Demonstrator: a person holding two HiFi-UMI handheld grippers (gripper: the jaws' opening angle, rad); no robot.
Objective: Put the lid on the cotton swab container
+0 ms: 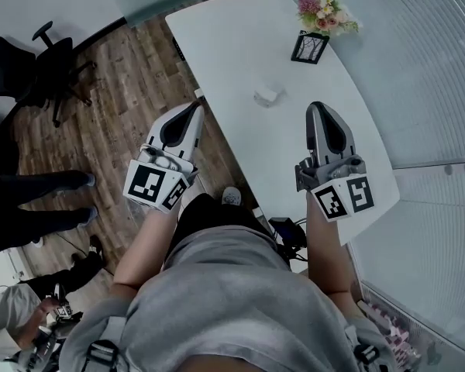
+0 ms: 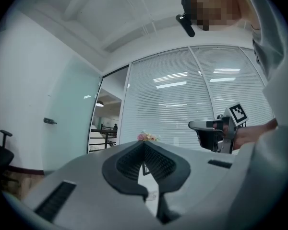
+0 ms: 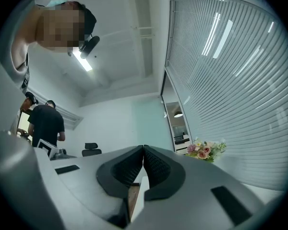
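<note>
A small clear cotton swab container (image 1: 268, 95) sits on the white table (image 1: 240, 37), ahead of both grippers; I cannot make out its lid separately. My left gripper (image 1: 194, 108) hangs over the table's left edge, short of the container and to its left, jaws shut with nothing in them (image 2: 144, 145). My right gripper (image 1: 317, 108) is over the table to the container's right, also shut and empty (image 3: 144, 149). The left gripper view shows the right gripper (image 2: 215, 128) off to the side.
A pot of flowers (image 1: 326, 10) and a small black frame (image 1: 310, 47) stand at the table's far end. Window blinds (image 1: 434, 76) run along the right. Office chairs (image 1: 58, 60) and a person's legs (image 1: 39, 200) are on the wood floor to the left.
</note>
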